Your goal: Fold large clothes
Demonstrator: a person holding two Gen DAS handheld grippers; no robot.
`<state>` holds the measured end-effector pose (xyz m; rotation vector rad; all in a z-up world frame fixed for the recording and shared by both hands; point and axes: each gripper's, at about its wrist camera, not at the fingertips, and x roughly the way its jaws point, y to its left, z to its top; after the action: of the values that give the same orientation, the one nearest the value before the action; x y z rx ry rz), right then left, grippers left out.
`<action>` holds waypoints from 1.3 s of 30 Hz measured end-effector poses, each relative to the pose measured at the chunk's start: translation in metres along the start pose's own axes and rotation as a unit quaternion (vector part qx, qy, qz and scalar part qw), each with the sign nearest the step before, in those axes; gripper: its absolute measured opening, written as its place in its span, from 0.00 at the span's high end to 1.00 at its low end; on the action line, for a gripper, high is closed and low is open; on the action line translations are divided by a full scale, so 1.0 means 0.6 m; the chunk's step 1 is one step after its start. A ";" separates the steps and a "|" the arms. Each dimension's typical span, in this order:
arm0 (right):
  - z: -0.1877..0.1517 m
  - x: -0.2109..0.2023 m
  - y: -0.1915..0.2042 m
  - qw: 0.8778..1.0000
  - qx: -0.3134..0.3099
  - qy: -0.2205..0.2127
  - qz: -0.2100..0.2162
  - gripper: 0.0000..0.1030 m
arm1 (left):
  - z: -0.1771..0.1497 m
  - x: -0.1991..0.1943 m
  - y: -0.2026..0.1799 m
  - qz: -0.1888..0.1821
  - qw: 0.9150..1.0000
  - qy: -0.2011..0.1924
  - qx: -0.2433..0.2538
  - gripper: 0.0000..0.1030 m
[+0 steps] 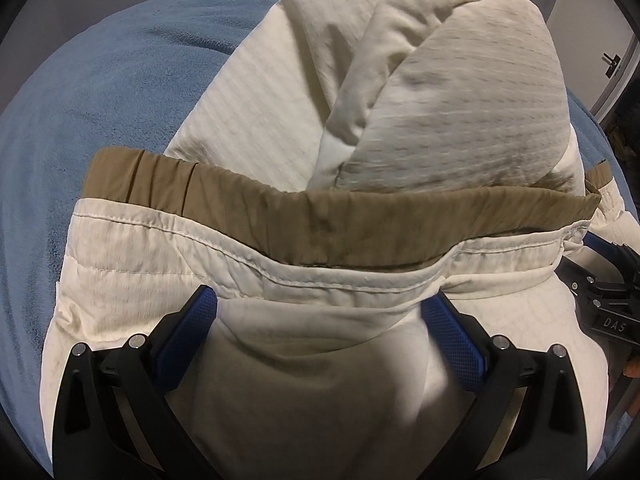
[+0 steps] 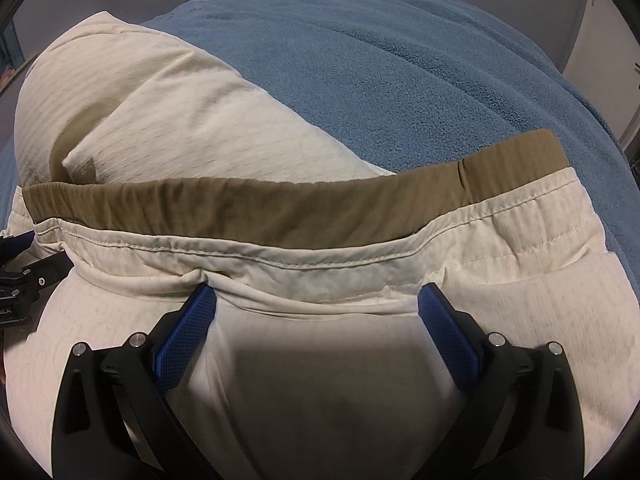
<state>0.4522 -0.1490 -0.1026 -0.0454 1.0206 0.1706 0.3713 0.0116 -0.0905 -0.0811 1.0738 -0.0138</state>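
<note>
2 grippers, left gripper (image 1: 320, 312) and right gripper (image 2: 316, 308), hover side by side, jaws wide and empty, over the cream quilted jacket's (image 1: 280, 128) tan elastic hem (image 1: 320, 216) on the blue fleece-covered bed (image 2: 400, 80), seemingly poised to fold.

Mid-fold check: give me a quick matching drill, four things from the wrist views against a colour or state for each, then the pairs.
Things:
1. quilted cream jacket
2. elastic tan hem band
3. fleecy blue blanket
4. left gripper

Colour or state:
A. blue, spread under the garment
B. open, fingers spread over cream fabric
C. tan, gathered strip along the edge
D. cream, bunched up in folds

Pairs: 1-D, 2-C, 3-A, 4-B
</note>
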 end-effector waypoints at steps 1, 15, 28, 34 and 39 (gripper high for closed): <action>0.000 0.000 0.000 1.000 0.000 0.000 0.000 0.06 | -0.001 -0.002 0.002 0.000 1.000 -0.001 0.000 0.04; -0.004 0.004 0.000 1.000 0.002 -0.005 0.002 0.06 | -0.014 0.007 -0.005 -0.002 1.000 -0.011 -0.001 0.04; -0.014 0.004 0.001 1.000 0.004 -0.022 0.004 0.06 | -0.028 0.009 -0.004 -0.004 1.000 -0.025 -0.002 0.04; -0.026 -0.001 0.002 0.999 0.006 -0.039 0.005 0.06 | -0.047 0.002 -0.003 -0.005 0.999 -0.051 -0.003 0.05; -0.035 -0.005 0.001 0.999 0.007 -0.049 0.007 0.06 | -0.061 -0.001 -0.005 -0.005 0.998 -0.063 -0.004 0.05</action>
<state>0.4329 -0.1515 -0.1109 -0.0165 0.9242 0.1766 0.3392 0.0065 -0.1072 -0.0936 0.9480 -0.0132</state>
